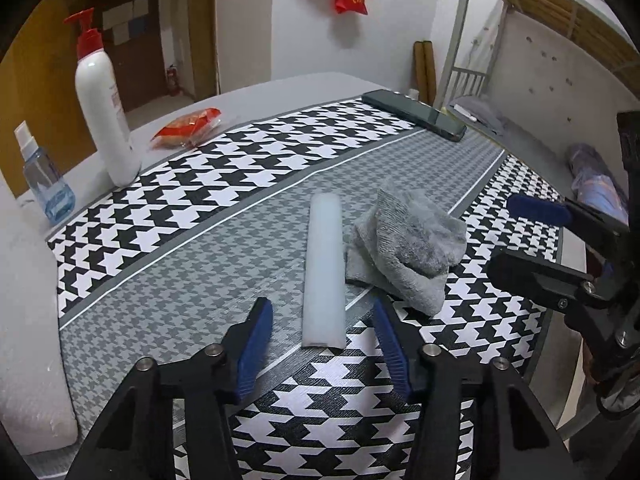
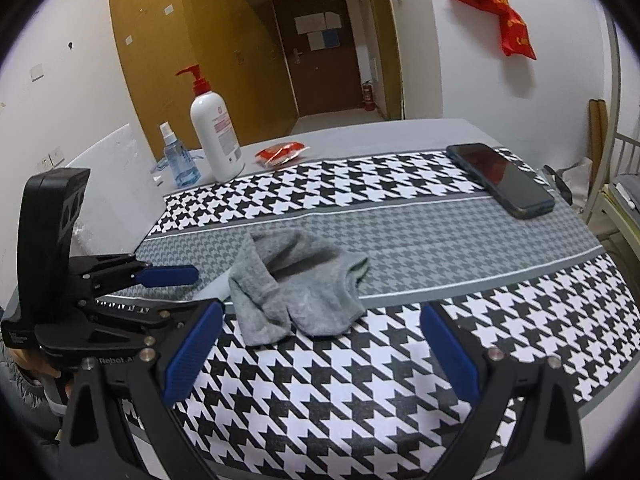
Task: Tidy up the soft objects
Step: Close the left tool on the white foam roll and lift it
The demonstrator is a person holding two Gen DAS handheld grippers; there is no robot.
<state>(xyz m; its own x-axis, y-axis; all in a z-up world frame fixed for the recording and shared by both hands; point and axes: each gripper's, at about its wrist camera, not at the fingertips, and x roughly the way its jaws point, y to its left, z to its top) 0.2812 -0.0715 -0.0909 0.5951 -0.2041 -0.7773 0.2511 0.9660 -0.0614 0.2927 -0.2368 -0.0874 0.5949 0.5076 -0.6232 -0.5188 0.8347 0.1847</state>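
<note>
A crumpled grey sock [image 1: 408,248] [image 2: 296,284] lies on the houndstooth cloth [image 1: 200,208]. Right beside it, on its left in the left wrist view, lies a pale translucent bar [image 1: 324,272]; the right wrist view shows only a sliver of this bar [image 2: 214,287]. My left gripper [image 1: 323,340] [image 2: 188,292] straddles the bar's near end, and its blue pads [image 1: 256,344] stand clear of the bar on both sides. My right gripper [image 2: 322,356] [image 1: 520,238] is wide open just short of the sock, with nothing between its fingers.
At the back left stand a white pump bottle with a red top [image 1: 106,120] [image 2: 216,140] and a blue spray bottle [image 1: 44,188]. A red snack packet [image 1: 188,128] and a dark phone [image 1: 416,114] [image 2: 500,178] lie farther back. A metal bunk frame [image 1: 460,40] stands beyond the table's right edge.
</note>
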